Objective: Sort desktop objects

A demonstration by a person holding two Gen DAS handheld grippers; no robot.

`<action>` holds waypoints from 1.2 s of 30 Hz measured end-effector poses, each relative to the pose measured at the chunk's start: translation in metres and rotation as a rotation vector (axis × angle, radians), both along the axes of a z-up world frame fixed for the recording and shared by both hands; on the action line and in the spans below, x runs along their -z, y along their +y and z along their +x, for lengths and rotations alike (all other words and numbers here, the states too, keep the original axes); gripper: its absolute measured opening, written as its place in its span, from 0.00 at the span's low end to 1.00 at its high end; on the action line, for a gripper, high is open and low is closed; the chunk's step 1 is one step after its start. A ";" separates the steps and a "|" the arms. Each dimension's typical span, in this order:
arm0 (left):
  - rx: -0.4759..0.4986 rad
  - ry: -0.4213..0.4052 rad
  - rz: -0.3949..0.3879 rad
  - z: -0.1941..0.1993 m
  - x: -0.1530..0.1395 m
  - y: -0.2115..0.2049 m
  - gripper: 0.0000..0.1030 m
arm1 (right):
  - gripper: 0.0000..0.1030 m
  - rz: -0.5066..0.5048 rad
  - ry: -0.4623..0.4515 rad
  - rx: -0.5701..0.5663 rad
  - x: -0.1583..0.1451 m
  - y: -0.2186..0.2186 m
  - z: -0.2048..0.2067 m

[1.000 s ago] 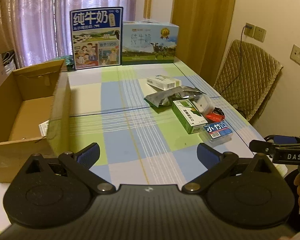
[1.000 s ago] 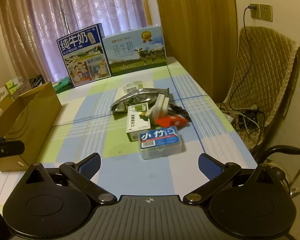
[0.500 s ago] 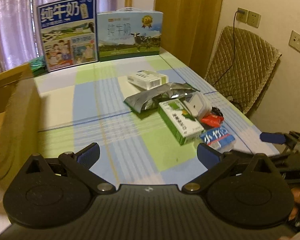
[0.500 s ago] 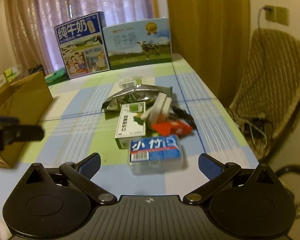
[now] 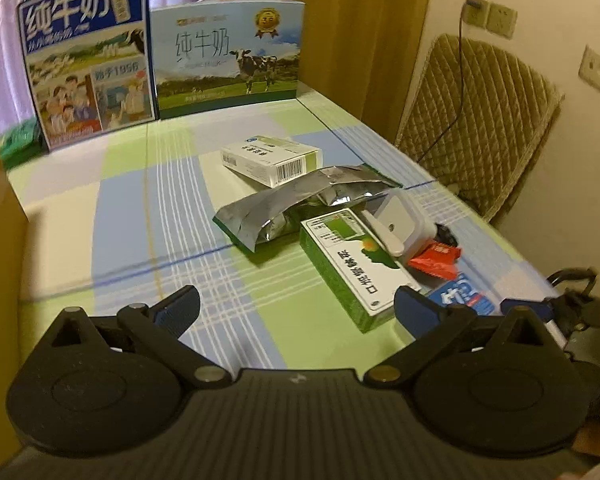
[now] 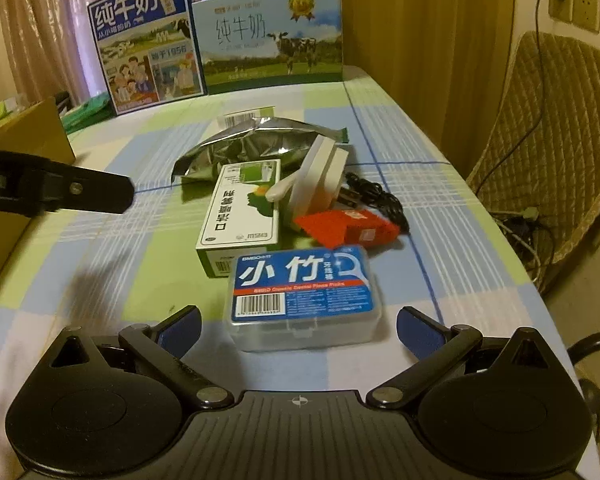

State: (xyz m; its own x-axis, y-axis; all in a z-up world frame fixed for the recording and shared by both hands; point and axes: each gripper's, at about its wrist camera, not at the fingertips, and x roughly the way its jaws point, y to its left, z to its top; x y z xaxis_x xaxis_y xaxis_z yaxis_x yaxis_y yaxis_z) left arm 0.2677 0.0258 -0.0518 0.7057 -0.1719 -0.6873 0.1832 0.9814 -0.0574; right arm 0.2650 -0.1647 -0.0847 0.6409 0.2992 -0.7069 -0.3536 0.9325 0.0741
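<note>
Blue-padded and spread wide, the right gripper (image 6: 298,326) frames the dental floss pick box (image 6: 304,294) at 12 o'clock, not touching it. At 11 o'clock lies the green-and-white carton (image 6: 242,216). Equally wide, the left gripper (image 5: 296,312) holds nothing over the checked tablecloth (image 5: 140,216).

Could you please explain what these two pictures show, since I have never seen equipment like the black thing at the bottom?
No robot here: a person holds two hand grippers, each with a camera looking along its fingers. The left gripper and right gripper are both open and hold nothing. On the checked tablecloth lie a clear floss pick box, a green and white box, a silver foil bag and a red packet. A cardboard box stands at the left.
</note>
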 end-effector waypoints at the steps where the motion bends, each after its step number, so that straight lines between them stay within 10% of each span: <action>1: 0.003 -0.003 0.005 0.002 0.001 -0.001 0.98 | 0.98 -0.004 -0.004 -0.001 0.000 0.001 0.001; 15: -0.019 0.072 -0.062 0.013 0.014 0.003 0.98 | 0.98 -0.022 0.014 0.010 0.007 0.006 0.018; 18: -0.018 0.079 -0.057 0.014 0.018 0.000 0.98 | 0.81 -0.015 0.019 0.014 0.005 0.004 0.017; 36: 0.024 0.073 -0.095 0.041 0.048 -0.041 0.97 | 0.81 -0.029 -0.061 0.287 -0.016 -0.044 0.014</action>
State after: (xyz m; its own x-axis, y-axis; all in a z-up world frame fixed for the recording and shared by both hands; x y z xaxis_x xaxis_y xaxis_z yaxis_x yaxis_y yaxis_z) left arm 0.3087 -0.0156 -0.1001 0.6496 -0.2545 -0.7164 0.1982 0.9664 -0.1636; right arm 0.2789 -0.2089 -0.0683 0.7376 0.0799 -0.6705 -0.0783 0.9964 0.0327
